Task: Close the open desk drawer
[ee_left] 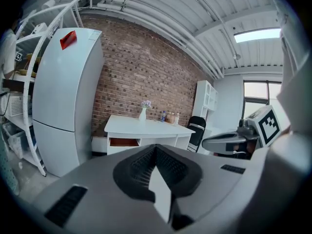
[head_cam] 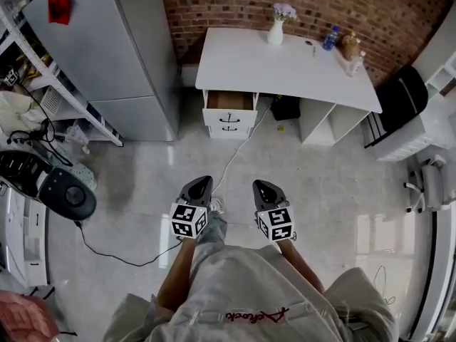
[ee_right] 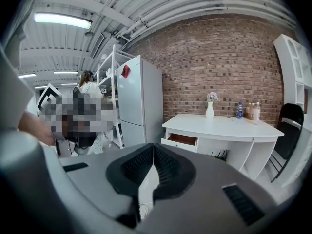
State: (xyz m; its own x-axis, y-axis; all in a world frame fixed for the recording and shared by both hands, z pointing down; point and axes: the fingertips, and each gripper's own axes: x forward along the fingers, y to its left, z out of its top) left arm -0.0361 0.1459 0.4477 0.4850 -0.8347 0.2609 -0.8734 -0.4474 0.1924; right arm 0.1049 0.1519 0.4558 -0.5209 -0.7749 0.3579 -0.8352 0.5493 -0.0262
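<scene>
— Where's the drawer (head_cam: 229,100)?
— It's the top one under the left end of the white surface (head_cam: 285,70), pulled out, well ahead across the floor. I'd call this the approach.
— And the tools?
— The left hand-held gripper (head_cam: 202,182) and right hand-held gripper (head_cam: 261,186) are both pinched closed and empty. Next they must reach the drawer front and push it in squarely.
— Do the views differ?
— The right gripper view catches a person (ee_right: 89,84) by the shelves (ee_right: 109,67). The head view shows a floor cable (head_cam: 242,142) instead.
</scene>
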